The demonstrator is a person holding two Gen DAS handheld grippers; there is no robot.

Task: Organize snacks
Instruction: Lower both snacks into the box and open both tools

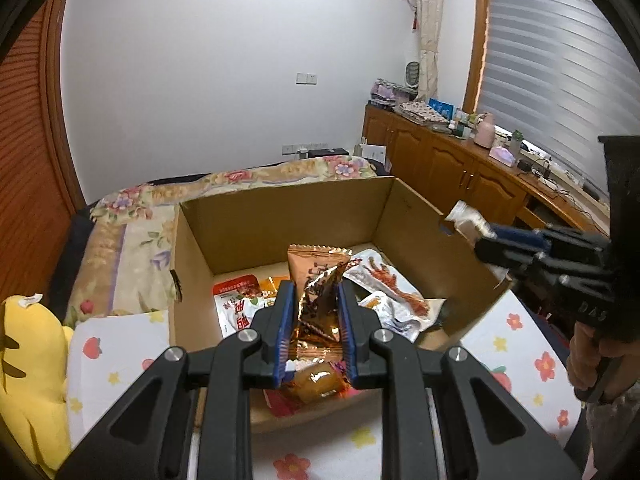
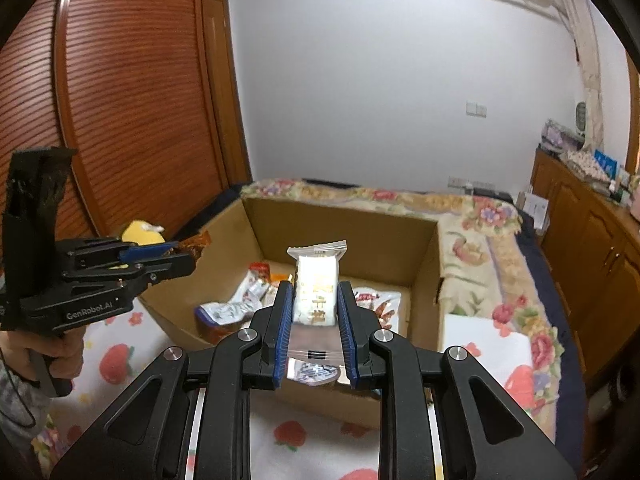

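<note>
Bedroom. Bed w/ white fruit-and-flower sheet [image 1: 112,356], floral quilt [image 2: 476,236] bunched behind. Open cardboard box [image 1: 280,216] sitting on the sheet, flaps up, loose snack packs [image 1: 384,292] scattered on its floor. Yellow plush toy [image 1: 28,376] at left edge of bed, beside the box. White wall [image 1: 220,60] behind w/ switch plate; louvred wooden wardrobe doors [image 2: 132,92] on the left. Wooden cabinet run [image 1: 448,160] along the right wall, top cluttered w/ bottles, boxes, cables; window w/ striped blinds [image 1: 552,48] above it; AC unit high in the corner.

Left gripper [image 1: 316,312] clamped on a brown-gold foil snack packet [image 1: 318,280], held upright over the near part of the box. Right gripper [image 2: 316,312] clamped on a white snack packet [image 2: 318,280], clear end seam between the pads, also above the box interior. Both pkts off the box floor, just apart from each other.
</note>
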